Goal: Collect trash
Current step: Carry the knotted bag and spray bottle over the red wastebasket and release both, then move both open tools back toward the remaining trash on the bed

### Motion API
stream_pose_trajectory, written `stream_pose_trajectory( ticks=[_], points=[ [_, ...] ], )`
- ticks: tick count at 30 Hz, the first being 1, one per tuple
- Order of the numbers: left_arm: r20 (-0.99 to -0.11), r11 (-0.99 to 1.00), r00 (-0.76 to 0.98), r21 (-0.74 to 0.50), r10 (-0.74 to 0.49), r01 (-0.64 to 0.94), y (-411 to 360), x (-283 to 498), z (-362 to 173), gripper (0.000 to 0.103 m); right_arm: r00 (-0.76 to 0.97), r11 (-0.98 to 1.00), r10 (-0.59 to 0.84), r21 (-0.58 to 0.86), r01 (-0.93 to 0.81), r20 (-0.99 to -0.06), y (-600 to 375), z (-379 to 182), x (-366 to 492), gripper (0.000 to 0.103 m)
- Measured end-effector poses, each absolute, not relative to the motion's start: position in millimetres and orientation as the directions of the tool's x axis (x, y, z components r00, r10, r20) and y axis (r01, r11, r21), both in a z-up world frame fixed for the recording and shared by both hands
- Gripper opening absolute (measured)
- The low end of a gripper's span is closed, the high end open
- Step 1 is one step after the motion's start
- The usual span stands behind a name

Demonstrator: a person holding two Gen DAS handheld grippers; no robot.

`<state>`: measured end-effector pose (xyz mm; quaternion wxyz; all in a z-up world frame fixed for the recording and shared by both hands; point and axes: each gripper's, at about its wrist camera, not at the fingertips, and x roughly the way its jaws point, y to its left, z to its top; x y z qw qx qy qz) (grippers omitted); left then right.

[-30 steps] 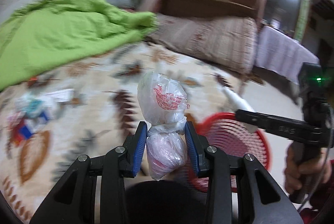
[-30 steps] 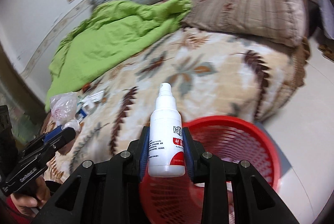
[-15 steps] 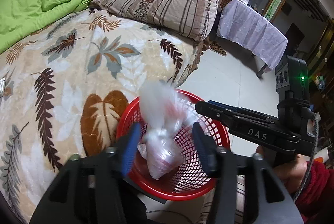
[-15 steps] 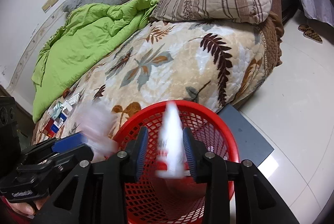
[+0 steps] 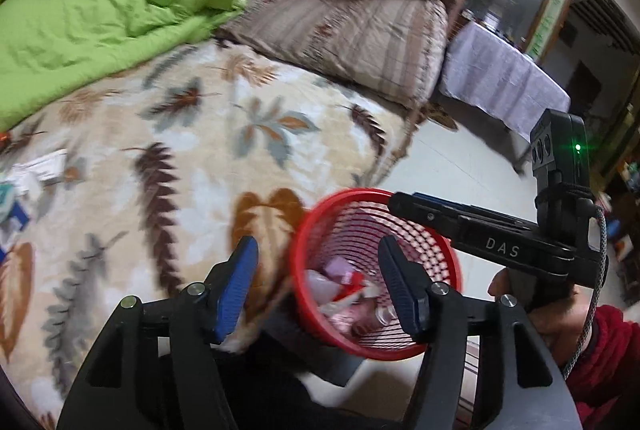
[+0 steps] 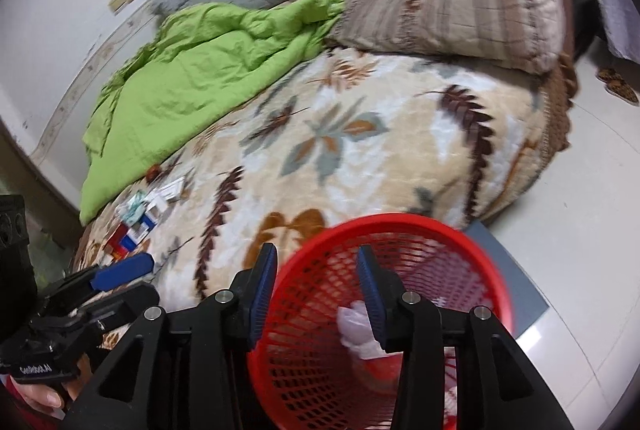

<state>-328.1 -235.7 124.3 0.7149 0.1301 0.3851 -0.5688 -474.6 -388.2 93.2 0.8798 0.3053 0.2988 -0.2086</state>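
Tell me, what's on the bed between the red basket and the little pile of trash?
Nothing but the leaf-patterned blanket. In the right wrist view, the stretch from the red basket to the pile of trash is bare.

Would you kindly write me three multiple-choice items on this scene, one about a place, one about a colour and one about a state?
1. Where does the leftover pile of small packets lie?
A. on the leaf-patterned blanket
B. on the floor beside the basket
C. on the striped cushion

2. What colour is the mesh basket?
A. blue
B. red
C. grey

3. What is between the fingers of the left gripper?
A. a white bottle
B. a tied plastic bag
C. nothing

Answers:
1 A: the pile of small packets rests on the leaf-patterned blanket, near the green quilt.
2 B: the mesh basket is red in both wrist views.
3 C: the left gripper has opening jaws with only air between them; discarded items lie in the basket below. The right gripper is likewise empty and opening.
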Motion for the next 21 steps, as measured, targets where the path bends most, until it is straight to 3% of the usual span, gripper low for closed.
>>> stream_pose_trajectory(
  ticks=[13, 16, 21],
  points=[
    [-0.687, 0.566, 0.286, -0.22, -0.668, 0.794, -135, -244, 123, 0.063, 0.755, 0.871, -0.045, 0.344, 0.35, -0.654, -316, 109, -356, 0.051],
    [-0.682, 0.635, 0.373, -0.175, -0.629, 0.752, -106, -228, 121, 0.063, 0.745, 0.897, -0.023, 0.315, 0.31, -0.667, -296, 107, -324, 0.058],
    [-0.691, 0.736, 0.466, -0.143, -0.553, 0.662, -64, -197, 111, 0.063, 0.734, 0.928, 0.031, 0.293, 0.231, -0.678, -260, 101, -275, 0.059]
  ],
)
